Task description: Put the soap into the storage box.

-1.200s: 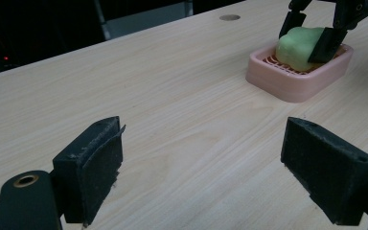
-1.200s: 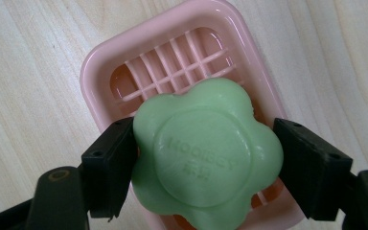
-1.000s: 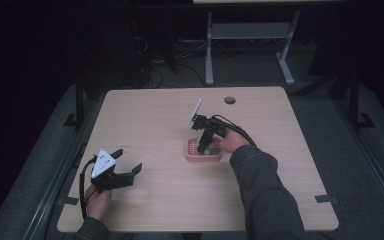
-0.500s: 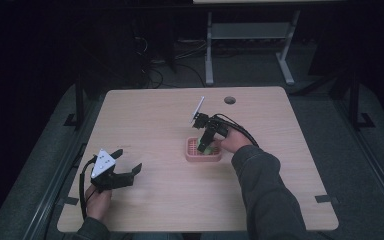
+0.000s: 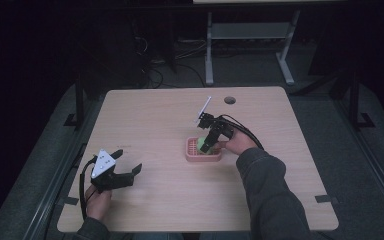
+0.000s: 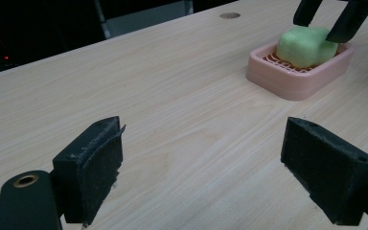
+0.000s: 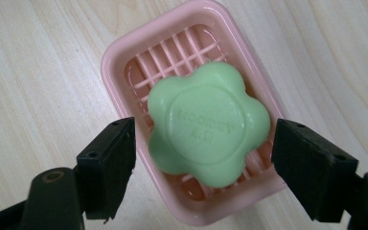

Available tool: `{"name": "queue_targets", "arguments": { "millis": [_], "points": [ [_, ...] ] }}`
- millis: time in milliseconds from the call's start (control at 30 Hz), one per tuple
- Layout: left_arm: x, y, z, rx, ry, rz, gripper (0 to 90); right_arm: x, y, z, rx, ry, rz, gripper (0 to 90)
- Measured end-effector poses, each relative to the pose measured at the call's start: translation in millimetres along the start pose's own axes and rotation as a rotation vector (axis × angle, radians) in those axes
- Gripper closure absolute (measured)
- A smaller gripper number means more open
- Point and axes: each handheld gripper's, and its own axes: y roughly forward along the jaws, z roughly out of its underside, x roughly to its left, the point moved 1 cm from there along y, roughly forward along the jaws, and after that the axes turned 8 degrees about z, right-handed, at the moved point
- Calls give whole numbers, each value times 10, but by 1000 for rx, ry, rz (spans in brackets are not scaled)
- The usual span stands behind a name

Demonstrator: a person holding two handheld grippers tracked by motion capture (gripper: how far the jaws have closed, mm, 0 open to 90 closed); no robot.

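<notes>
A green flower-shaped soap (image 7: pixel 208 129) lies in a pink slatted soap dish (image 7: pixel 120 57) near the middle of the wooden table. My right gripper (image 7: pixel 203 143) points down over it, open. Its two black jaws flank the soap with a small gap on each side. From the high view the soap (image 5: pixel 199 144) and dish (image 5: pixel 200 157) sit under the right gripper (image 5: pixel 206 146). My left gripper (image 5: pixel 128 160) rests near the table's front left, open and holding nothing. Its own view (image 6: pixel 215 167) looks across bare wood to the dish (image 6: pixel 297 79) and soap (image 6: pixel 305 45).
A round cable hole (image 5: pixel 230 100) sits near the table's far edge. Behind the table stands a metal desk frame (image 5: pixel 210 45) with cables on a dark floor. Bare tabletop (image 5: pixel 145 125) spans the space between the two grippers.
</notes>
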Motion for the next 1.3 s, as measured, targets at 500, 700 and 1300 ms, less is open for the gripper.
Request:
{"name": "queue_targets", "arguments": {
  "millis": [500,700,1300],
  "points": [
    [1,-6,6,2,-1,1,142,-21,-140,120,-21,12,10,231],
    [-1,-5,6,0,0,3,141,-12,-172,159,-20,16,20,232],
    [-2,-8,10,2,-1,3,141,-32,-227,488,-38,65,7,234]
  ]
}}
